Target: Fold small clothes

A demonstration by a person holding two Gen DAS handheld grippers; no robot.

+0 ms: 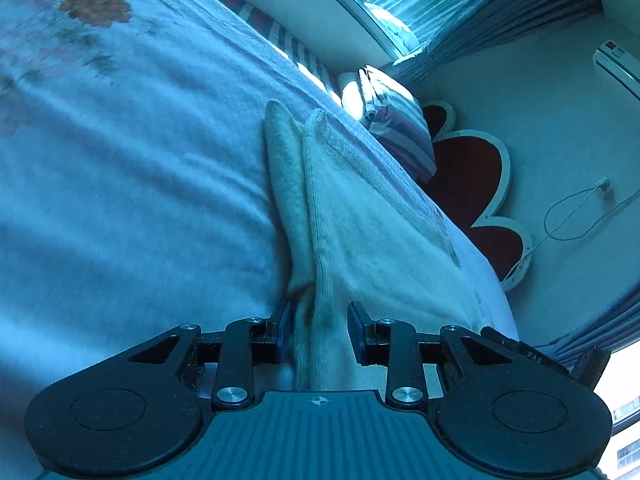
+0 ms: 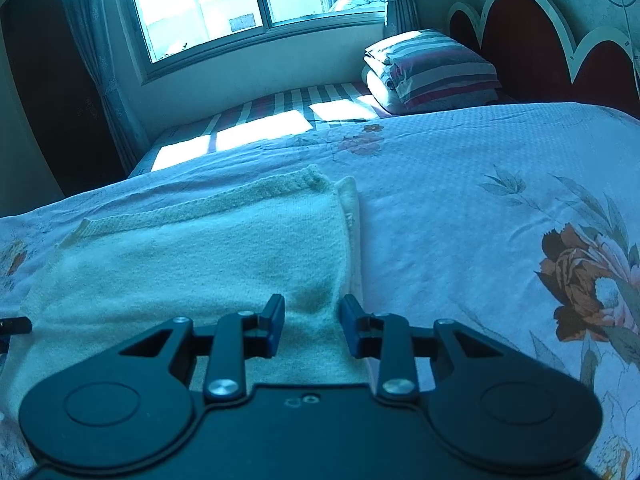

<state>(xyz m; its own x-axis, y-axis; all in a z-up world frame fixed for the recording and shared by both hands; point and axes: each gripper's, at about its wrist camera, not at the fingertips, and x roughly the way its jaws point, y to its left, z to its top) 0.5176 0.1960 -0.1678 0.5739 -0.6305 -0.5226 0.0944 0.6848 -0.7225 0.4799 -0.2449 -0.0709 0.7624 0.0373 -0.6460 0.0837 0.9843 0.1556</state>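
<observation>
Cream knit garment (image 2: pixel 192 248) lies on floral bedspread (image 2: pixel 460 208), striped pillow (image 2: pixel 432 68) beyond.

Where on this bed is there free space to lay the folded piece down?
Open bedspread lies right of the pale knitted garment, up to the printed flower. Crowded: the far corner by the headboard, where the striped folded bedding sits.

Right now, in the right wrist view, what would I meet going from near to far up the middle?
Right gripper → pale knitted garment → flowered bedspread → striped sheet → window.
</observation>
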